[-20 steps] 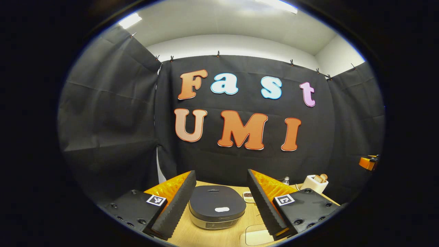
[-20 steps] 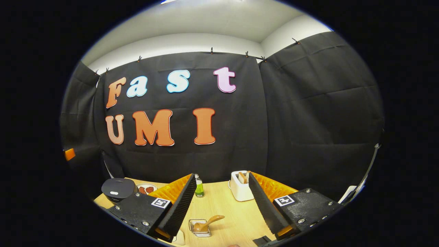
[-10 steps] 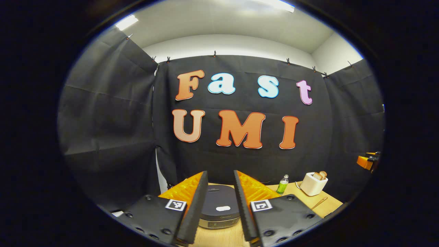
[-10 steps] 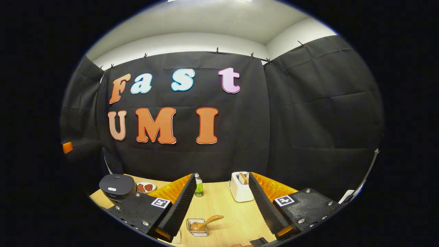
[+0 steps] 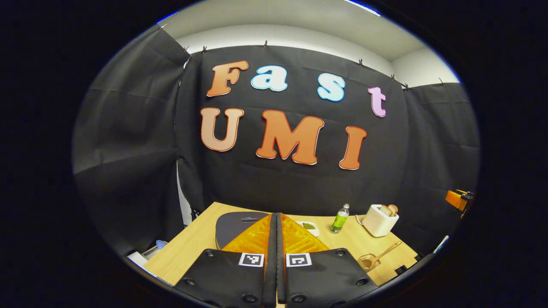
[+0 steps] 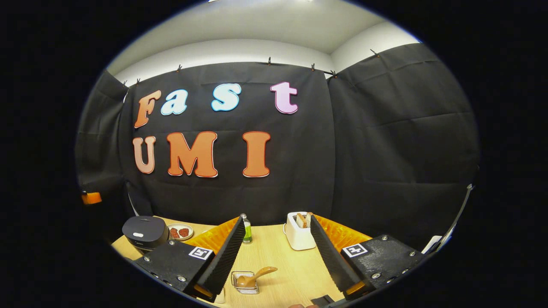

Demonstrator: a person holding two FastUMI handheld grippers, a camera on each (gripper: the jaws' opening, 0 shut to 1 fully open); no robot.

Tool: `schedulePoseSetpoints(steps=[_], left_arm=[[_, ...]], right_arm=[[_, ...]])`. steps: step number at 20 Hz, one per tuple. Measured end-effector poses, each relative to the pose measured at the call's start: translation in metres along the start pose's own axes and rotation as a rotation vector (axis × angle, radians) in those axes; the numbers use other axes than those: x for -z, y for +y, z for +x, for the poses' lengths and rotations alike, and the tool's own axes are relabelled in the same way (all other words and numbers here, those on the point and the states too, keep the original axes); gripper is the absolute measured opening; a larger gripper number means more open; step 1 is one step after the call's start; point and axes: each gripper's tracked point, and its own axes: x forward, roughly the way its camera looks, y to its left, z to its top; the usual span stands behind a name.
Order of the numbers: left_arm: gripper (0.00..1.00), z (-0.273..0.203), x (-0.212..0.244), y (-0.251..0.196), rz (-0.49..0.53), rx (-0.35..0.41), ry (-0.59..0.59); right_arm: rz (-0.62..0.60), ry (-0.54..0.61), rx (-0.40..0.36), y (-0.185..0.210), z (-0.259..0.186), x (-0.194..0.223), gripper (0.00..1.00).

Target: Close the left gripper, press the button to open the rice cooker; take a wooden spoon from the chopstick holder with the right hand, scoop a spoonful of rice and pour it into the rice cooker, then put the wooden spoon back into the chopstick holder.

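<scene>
Left gripper (image 5: pixel 276 226) has closed above rice cooker (image 5: pixel 239 222).

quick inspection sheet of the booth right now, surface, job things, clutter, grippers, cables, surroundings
Surface: light wooden table.
Job's things: dark rice cooker at the table's left, lid down, pale button on top; wooden spoon leaning in a small clear holder near the front.
Clutter: green bottle; white toaster with bread slices in its slots; small dish of reddish food beside the cooker.
Grippers: left gripper shut, empty, above the cooker's lid; right gripper open, empty, behind the spoon.
Cables: nothing seen.
Surroundings: black cloth wall, pale ceiling.
</scene>
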Motion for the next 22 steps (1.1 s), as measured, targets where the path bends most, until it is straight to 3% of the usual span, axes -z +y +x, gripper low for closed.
schedulePoseSetpoints(steps=[9,10,16,22], left_arm=[[0.07,0.085,0.083,0.005,-0.006,0.013,0.222],[0.03,0.091,0.094,0.005,-0.016,0.013,0.251],[0.05,0.108,0.15,0.032,0.014,-0.037,0.388],[0.03,0.11,0.164,0.033,0.028,-0.036,0.431]], right_arm=[[0.01,0.051,0.033,-0.014,0.0,0.018,0.95],[0.009,0.057,0.039,-0.016,-0.001,0.019,0.95],[0.014,0.084,0.063,-0.024,0.001,0.027,0.95],[0.059,0.111,0.065,-0.023,0.008,0.035,0.95]])
